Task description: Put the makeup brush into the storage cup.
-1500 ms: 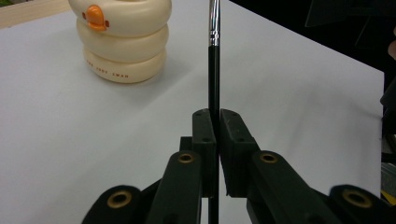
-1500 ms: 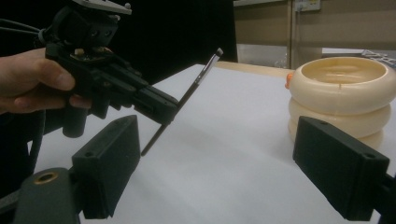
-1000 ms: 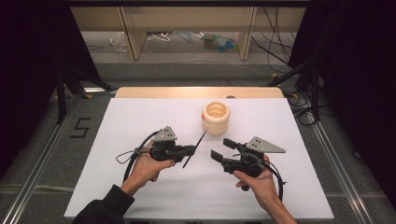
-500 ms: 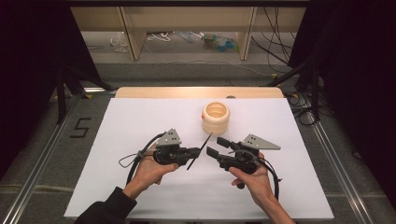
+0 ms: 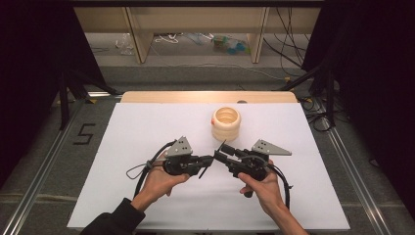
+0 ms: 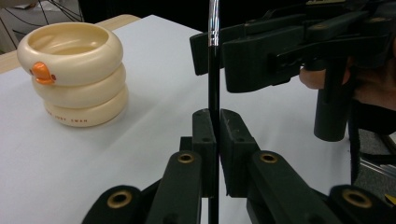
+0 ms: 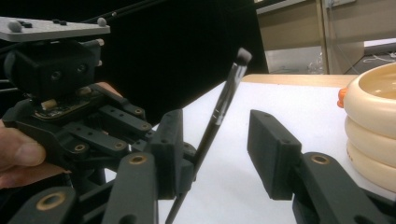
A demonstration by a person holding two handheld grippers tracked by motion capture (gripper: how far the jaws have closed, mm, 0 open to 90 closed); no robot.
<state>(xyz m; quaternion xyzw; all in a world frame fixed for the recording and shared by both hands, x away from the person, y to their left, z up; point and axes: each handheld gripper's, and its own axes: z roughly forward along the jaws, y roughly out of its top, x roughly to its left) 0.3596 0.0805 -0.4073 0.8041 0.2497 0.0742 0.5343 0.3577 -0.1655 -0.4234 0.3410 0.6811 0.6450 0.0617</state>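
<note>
A thin make-up brush (image 6: 213, 84) with a black handle and silver ferrule stands clamped in my left gripper (image 6: 217, 135), which is shut on its handle. In the high view the left gripper (image 5: 208, 162) and right gripper (image 5: 220, 154) meet tip to tip at the table's middle, with the brush (image 5: 219, 148) slanting between them. My right gripper (image 7: 217, 135) has the brush (image 7: 224, 102) between its jaws. These jaws have just been closing, but a gap still shows at the right pad (image 7: 273, 149). A cream ringed cup (image 5: 226, 123) stands just behind.
The cup (image 6: 72, 70) bears an orange duck bill and sits on the white table sheet (image 5: 147, 127). Behind the wooden far edge (image 5: 205, 96) are shelves and cables on the floor. Dark curtains flank both sides.
The right gripper has edged left until its jaws straddle the brush, and they have narrowed. The left gripper keeps its hold, barely moved.
</note>
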